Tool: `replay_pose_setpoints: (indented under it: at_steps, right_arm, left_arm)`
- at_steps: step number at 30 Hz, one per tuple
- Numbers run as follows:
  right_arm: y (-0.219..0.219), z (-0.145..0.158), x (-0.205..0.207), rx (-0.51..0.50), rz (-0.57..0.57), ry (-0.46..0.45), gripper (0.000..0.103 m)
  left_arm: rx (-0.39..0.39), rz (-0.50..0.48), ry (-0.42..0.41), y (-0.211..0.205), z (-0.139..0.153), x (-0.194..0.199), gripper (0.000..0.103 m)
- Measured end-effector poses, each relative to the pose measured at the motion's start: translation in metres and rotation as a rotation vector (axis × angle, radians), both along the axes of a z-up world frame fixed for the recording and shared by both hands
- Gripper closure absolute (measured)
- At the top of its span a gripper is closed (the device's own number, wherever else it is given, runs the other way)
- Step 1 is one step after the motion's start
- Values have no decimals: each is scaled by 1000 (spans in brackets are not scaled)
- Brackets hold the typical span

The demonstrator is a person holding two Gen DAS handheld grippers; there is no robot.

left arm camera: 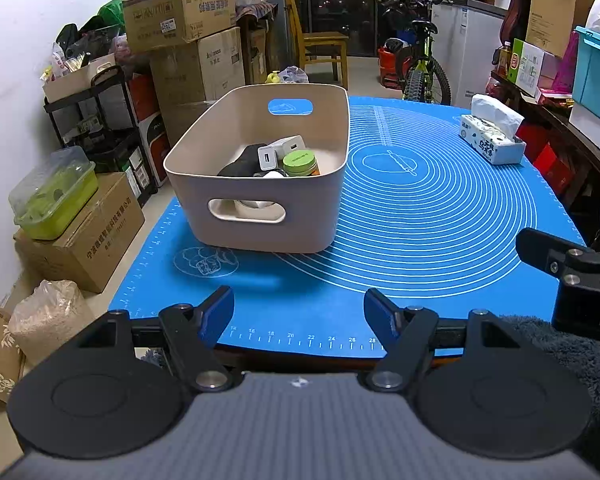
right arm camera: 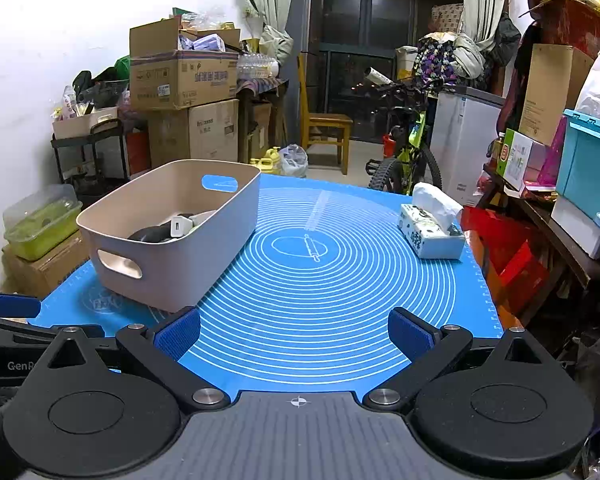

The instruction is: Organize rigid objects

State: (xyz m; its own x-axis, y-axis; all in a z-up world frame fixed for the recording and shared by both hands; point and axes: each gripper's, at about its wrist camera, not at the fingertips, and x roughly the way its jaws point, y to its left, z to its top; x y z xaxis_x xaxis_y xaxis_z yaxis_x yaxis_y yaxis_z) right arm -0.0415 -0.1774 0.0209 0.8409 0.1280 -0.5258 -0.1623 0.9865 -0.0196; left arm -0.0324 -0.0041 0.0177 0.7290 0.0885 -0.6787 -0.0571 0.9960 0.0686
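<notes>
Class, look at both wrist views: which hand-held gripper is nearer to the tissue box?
Right. The right hand-held gripper has the tissue box ahead on its right, across the mat. The left hand-held gripper sits farther left, facing the bin, with the box far off right.

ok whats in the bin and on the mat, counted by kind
beige bin: 1
white chargers: 2
green-lidded jar: 1
black item, kind unclear: 1
tissue box: 1
total: 6, though more may lie hidden in the bin
</notes>
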Motion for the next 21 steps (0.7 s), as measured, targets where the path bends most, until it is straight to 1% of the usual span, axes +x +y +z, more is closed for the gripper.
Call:
replay_pose_setpoints:
  at_steps: [21]
  right_arm:
    - [-4,0,0,7,-6,12,3]
  left_arm:
    - [1,1,2,-2,0,1,31]
